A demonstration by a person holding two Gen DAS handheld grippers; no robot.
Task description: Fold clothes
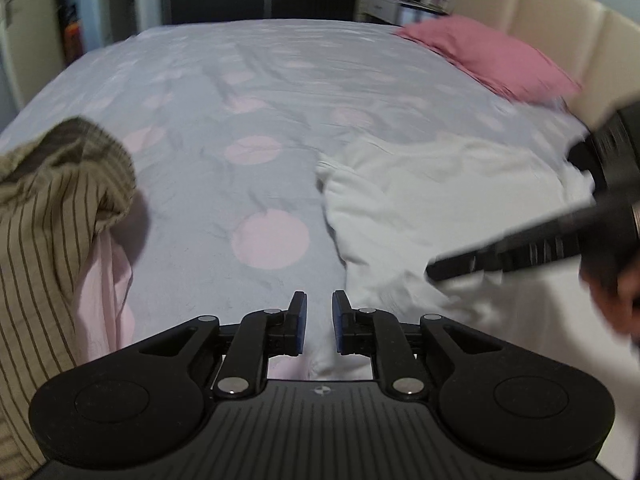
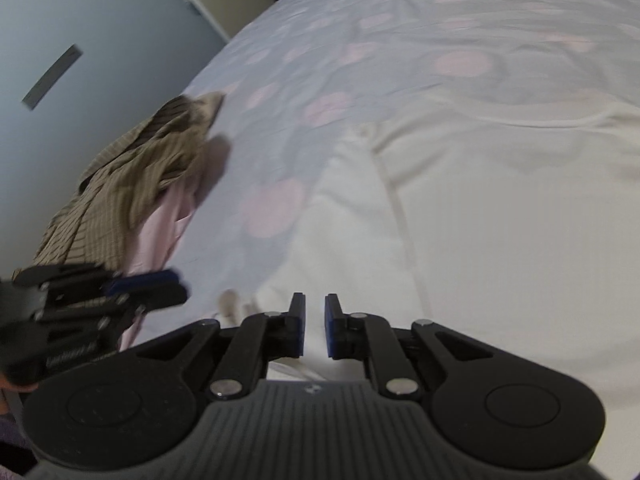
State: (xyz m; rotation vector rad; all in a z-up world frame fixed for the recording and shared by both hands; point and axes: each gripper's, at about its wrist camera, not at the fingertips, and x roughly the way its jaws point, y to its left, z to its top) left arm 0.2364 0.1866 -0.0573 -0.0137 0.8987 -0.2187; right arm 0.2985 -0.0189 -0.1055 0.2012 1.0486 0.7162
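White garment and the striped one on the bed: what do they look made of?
White garment: soft matte cloth, possibly cotton knit, since it lies limp with soft creases and a stitched seam. Striped garment: thin woven fabric, olive with dark pinstripes, crumpled in sharper folds. The exact fibre cannot be told for either.

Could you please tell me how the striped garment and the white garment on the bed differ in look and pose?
The striped garment is olive-brown with dark pinstripes; the white garment is plain. The striped garment sits bunched in a heap over a pale pink piece, while the white garment is spread mostly flat. Both lie on the spotted bedcover, and neither is held by a gripper.
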